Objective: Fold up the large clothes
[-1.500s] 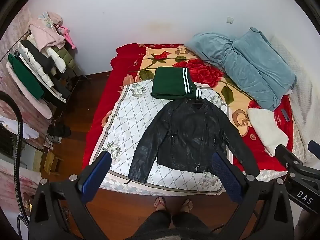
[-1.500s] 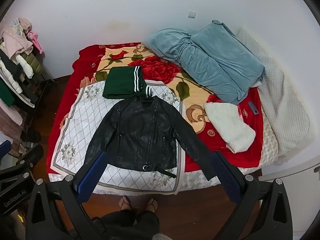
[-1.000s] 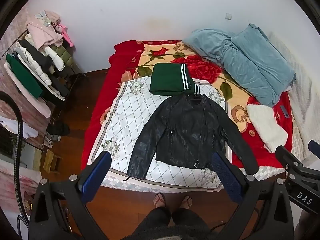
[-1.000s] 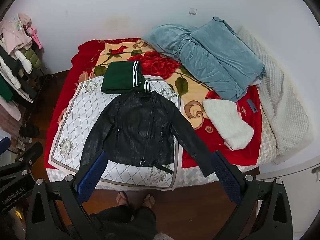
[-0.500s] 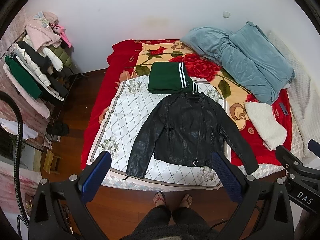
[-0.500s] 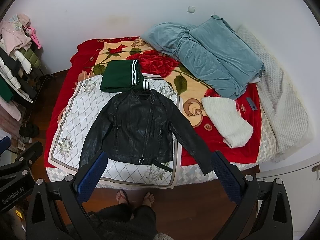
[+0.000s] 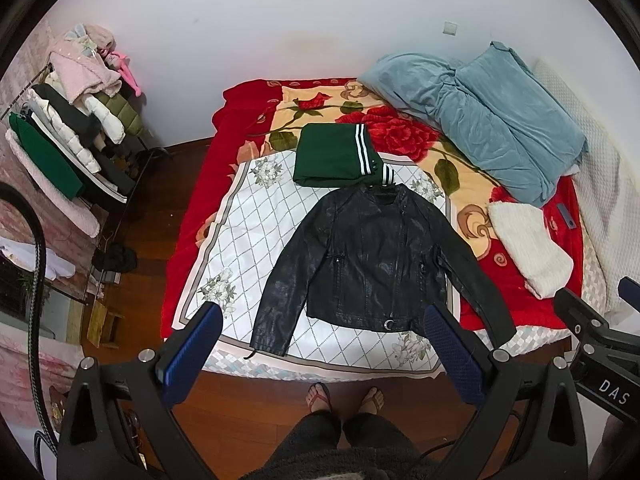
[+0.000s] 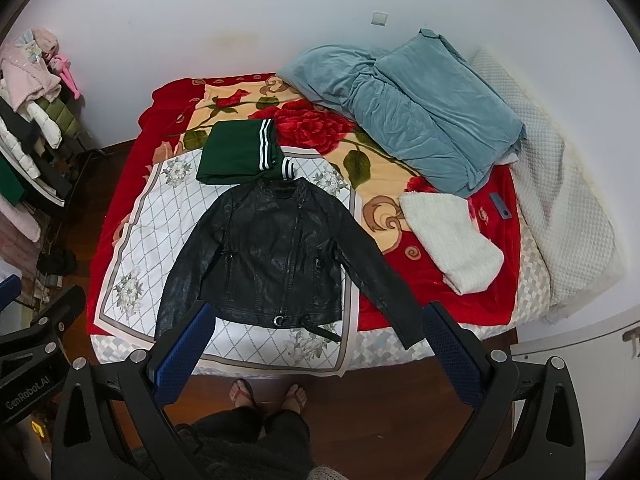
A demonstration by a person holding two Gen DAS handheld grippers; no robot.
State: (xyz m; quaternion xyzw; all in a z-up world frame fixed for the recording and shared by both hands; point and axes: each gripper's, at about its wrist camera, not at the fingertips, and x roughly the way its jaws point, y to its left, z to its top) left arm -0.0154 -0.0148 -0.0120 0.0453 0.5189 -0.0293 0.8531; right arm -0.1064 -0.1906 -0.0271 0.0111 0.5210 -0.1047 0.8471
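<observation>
A black leather jacket [image 7: 372, 260] lies flat, front up, sleeves spread, on a white quilted cloth [image 7: 244, 240] on the bed; it also shows in the right wrist view [image 8: 276, 256]. My left gripper [image 7: 322, 344] is open and empty, held high above the near bed edge. My right gripper [image 8: 316, 340] is open and empty, also high above the near edge. Both are well apart from the jacket.
A folded green garment [image 7: 332, 156] with white stripes lies just beyond the collar. A blue quilt [image 7: 480, 116] and white folded knit [image 7: 528, 248] lie at right. A clothes rack [image 7: 68, 144] stands at left. My feet [image 7: 344, 396] stand on the wood floor.
Both grippers have risen and drawn back slightly, so the bed looks smaller and farther. The jacket has not moved. Both grippers stay open.
</observation>
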